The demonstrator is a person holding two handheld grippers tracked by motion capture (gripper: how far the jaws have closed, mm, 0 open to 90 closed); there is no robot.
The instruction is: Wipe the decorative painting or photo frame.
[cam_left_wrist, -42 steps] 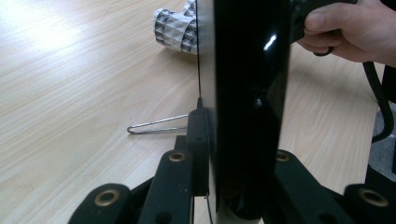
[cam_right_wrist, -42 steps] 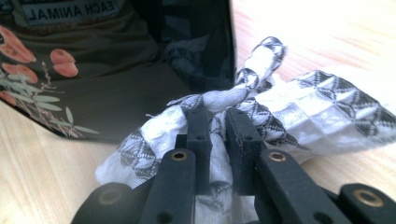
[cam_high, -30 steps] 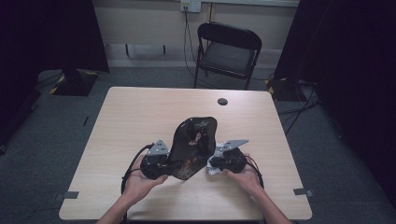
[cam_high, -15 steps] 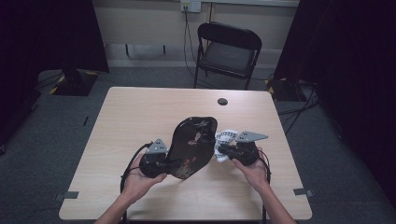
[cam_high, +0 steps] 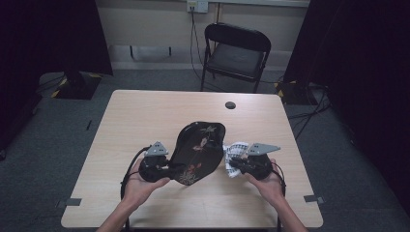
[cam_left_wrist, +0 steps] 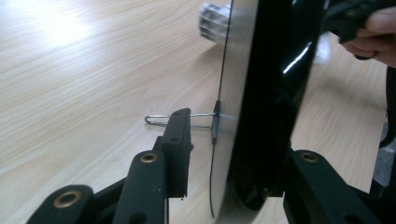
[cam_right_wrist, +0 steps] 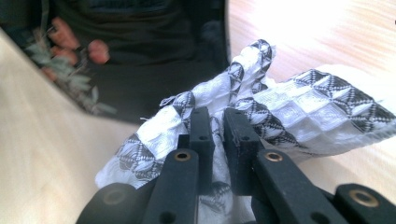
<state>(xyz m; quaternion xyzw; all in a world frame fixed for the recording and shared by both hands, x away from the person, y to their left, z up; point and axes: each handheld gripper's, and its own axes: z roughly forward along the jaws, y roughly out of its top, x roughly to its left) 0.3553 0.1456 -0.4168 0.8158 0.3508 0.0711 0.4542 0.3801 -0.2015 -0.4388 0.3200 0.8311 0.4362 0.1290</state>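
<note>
High view shows the pale wooden table (cam_high: 145,125) under everything, and on it the glossy black lacquered tray with painted flowers (cam_high: 200,150), propped up on edge and tilted between my two hands, near my side of the table. My left gripper (cam_high: 167,169) has the tray's lower left rim between its jaws, and those jaws have just been opening: in the left gripper view the left pad (cam_left_wrist: 180,140) stands clear of the tray's pale back, so I judge that the grip is slack. That is the main risk: with nothing clamping it, the tall, smooth tray could slide or tip flat onto the table, especially if I press against it from the other side. My right gripper (cam_high: 232,164) is closed tight on a bunched white cloth with a black diamond pattern (cam_right_wrist: 289,112), held just beside the tray's right edge, ready to wipe. A push from the cloth could shove the loose tray over. The thin wire hanger (cam_left_wrist: 161,120) on the tray's back sits by my left pad and could snag it.
</note>
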